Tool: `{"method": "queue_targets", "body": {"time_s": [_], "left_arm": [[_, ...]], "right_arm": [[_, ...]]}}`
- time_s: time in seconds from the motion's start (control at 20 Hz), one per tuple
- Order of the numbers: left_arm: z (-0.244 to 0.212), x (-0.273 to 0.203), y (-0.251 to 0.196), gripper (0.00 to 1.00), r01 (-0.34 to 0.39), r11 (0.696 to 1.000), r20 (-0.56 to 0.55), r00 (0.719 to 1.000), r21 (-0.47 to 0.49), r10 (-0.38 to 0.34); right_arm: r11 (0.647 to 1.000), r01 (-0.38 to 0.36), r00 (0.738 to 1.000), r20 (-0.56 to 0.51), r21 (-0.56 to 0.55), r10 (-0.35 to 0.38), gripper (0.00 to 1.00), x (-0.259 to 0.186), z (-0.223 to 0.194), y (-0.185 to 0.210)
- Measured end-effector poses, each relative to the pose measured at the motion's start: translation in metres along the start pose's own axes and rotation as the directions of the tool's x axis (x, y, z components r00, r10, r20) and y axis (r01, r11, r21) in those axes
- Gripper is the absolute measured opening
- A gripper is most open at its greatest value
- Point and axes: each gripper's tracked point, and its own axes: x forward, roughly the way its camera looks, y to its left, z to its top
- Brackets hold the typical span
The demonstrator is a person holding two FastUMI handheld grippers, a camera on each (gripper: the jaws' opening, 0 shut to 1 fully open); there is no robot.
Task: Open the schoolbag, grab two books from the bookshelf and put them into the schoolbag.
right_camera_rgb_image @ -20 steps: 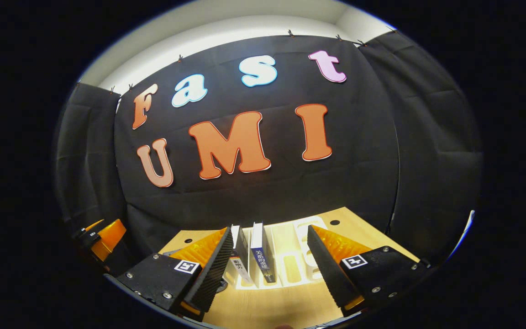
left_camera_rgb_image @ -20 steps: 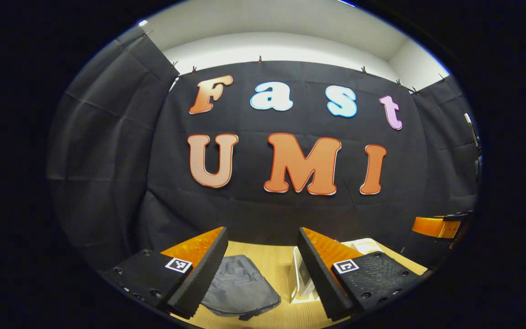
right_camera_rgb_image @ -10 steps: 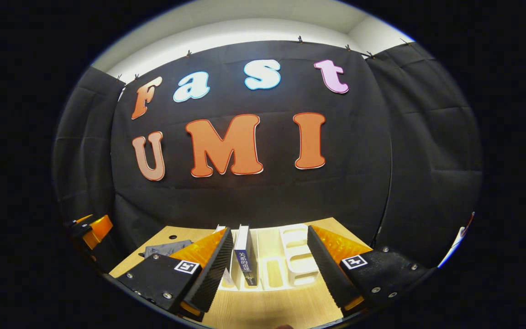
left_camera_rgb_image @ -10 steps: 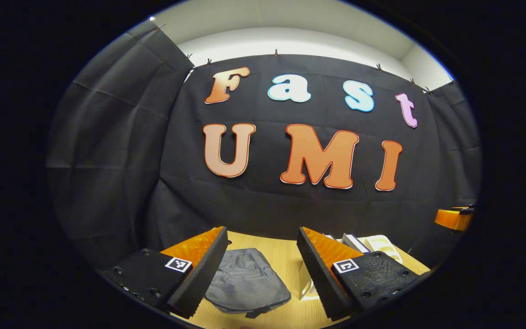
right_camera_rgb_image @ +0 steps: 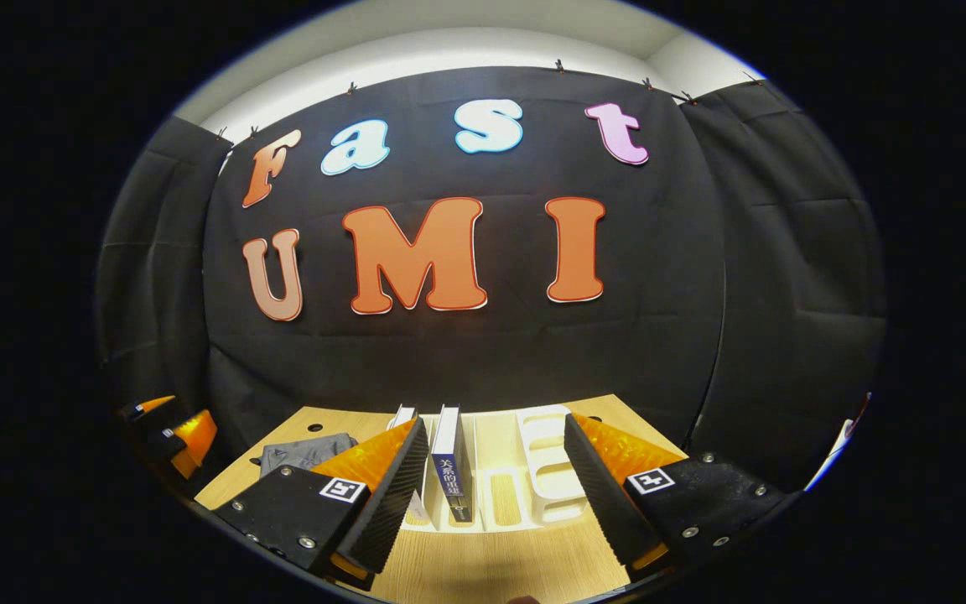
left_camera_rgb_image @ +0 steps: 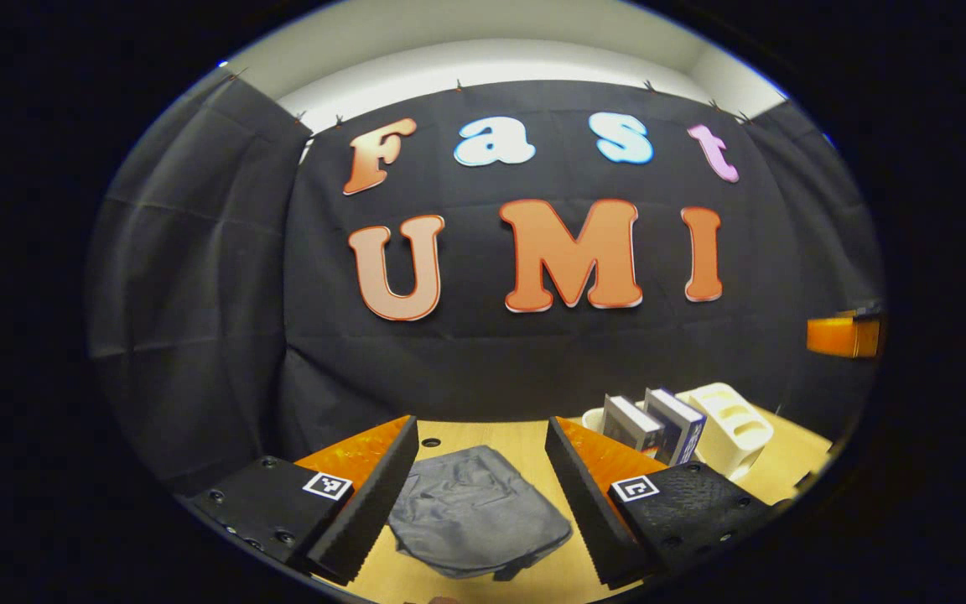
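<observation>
While the schoolbag lay zipped on the surface between the left gripper's parted jaws, the right gripper, jaws apart and empty, faced the bookshelf holding upright books, likely pre-aiming.

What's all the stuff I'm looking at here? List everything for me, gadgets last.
schoolbag: one, dark grey, lying flat and closed on the table, ahead of the left gripper.
books: two, white and blue covers, standing upright side by side in the bookshelf.
bookshelf: one, white, a slotted rack on the table, to the right of the schoolbag in the left gripper view.
table: one, light wood, under everything.
booth wall: black cloth, behind the table.
left gripper: one, open, hovering over the schoolbag.
right gripper: one, open, facing the bookshelf, holding nothing.
</observation>
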Motion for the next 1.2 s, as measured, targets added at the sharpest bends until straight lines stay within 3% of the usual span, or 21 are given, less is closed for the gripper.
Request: {"method": "queue_targets", "body": {"time_s": [0.2,0.45,0.75,0.95,1.2], "left_arm": [[-0.070,0.005,-0.023,0.97,0.084,0.986,-0.117,0.991,0.147,-0.067],[-0.168,-0.001,-0.042,0.97,0.184,0.929,-0.287,0.954,0.322,-0.090],[-0.253,0.013,-0.060,0.98,0.334,0.761,-0.412,0.906,0.556,-0.097],[-0.285,0.039,-0.060,0.98,0.367,0.720,-0.458,0.885,0.589,-0.076],[-0.295,0.063,-0.059,0.98,0.386,0.700,-0.497,0.866,0.600,-0.051]], "right_arm": [[1.000,0.009,1.000,-0.010,-0.022,-0.009,0.97,0.003,-0.005,-0.001],[0.999,0.038,0.998,-0.040,-0.018,-0.039,0.97,0.004,-0.017,-0.016],[0.995,0.097,0.993,-0.063,-0.015,-0.098,0.97,-0.003,-0.026,-0.045],[0.991,0.132,0.988,-0.081,-0.008,-0.132,0.97,-0.007,-0.030,-0.062],[0.989,0.149,0.983,-0.102,-0.013,-0.149,0.97,-0.008,-0.037,-0.069]]}}
